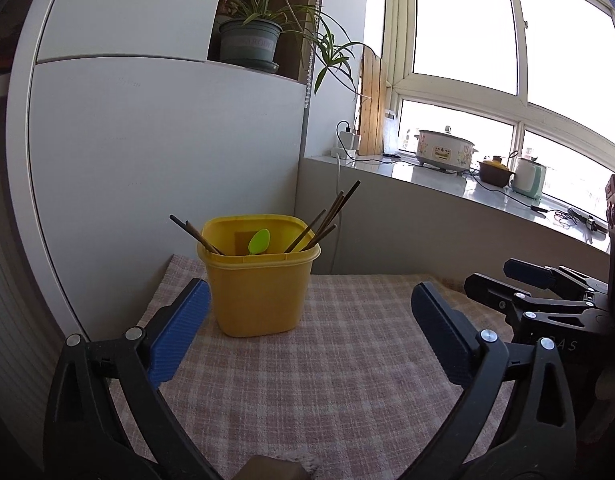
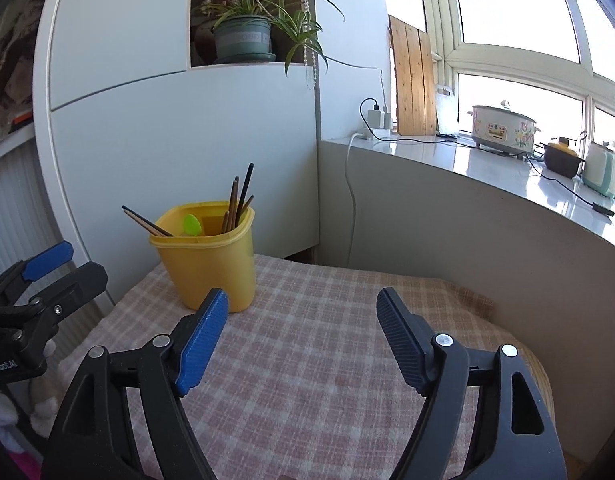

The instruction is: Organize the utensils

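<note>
Sunlight pours through a wide window (image 2: 519,20) onto a pale sill (image 2: 487,168) crowded with a flowered cooker (image 2: 503,128), a dark pot (image 2: 561,158), a mint kettle (image 2: 599,172) and trailing cables, while a spider plant (image 2: 243,36) sits in a niche of the white cabinet (image 2: 179,136). Below it stands a small table spread with a pink checked cloth (image 1: 327,360), soft and slightly rumpled at its edges. At the back left of the cloth, close to the cabinet, stands the yellow tub (image 1: 259,276), upright, with dark chopsticks (image 1: 327,220) leaning out to both sides and a green spoon (image 1: 259,241) inside. The left gripper (image 1: 307,332) has its jaws spread wide with nothing between them, its left pad just in front of the tub's lower corner; the right gripper (image 2: 303,340) is likewise released and empty, its left pad near the tub's base. No loose utensil shows on the cloth, so the job looks near its end. The main risk, as I judge it, is a nudge: the tub is tall, light-looking and loaded at the top, and on yielding cloth a careless sweep of either pad could tip it and scatter the chopsticks. Snagging the cloth itself would drag the tub toward the edge.
</note>
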The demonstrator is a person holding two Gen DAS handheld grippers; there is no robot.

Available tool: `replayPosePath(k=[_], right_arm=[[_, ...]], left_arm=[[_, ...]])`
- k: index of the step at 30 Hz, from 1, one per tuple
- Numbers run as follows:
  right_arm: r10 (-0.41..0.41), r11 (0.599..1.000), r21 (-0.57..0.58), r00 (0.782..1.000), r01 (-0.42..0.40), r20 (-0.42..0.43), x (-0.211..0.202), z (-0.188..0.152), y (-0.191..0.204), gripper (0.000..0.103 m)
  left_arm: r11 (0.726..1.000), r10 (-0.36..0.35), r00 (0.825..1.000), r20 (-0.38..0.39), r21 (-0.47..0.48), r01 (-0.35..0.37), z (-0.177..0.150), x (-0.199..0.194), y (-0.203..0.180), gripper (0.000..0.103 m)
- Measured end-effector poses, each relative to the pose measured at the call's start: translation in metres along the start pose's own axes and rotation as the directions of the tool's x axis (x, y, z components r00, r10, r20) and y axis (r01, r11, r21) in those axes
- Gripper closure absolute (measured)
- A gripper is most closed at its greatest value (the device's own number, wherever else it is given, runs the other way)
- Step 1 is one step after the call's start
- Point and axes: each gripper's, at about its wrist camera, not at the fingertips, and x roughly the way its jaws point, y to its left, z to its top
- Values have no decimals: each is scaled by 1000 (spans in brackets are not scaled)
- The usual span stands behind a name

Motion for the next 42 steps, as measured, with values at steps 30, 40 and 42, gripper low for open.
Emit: replayPosePath(k=[30,40,42], right_arm=[[-58,994,89,998,59,-16,-3,-15,-23,18],[-54,995,89,998,55,-18,-4,-15,-22,18],[-53,994,92,998,54,-18,-4,-15,-22,18]], left_arm=[[996,88,995,-40,-5,-88,-11,3,-4,0],[996,90,995,-37,-3,-90,-11,2,-3,0],[996,91,995,-36,-2,-91,-11,2,-3,0]])
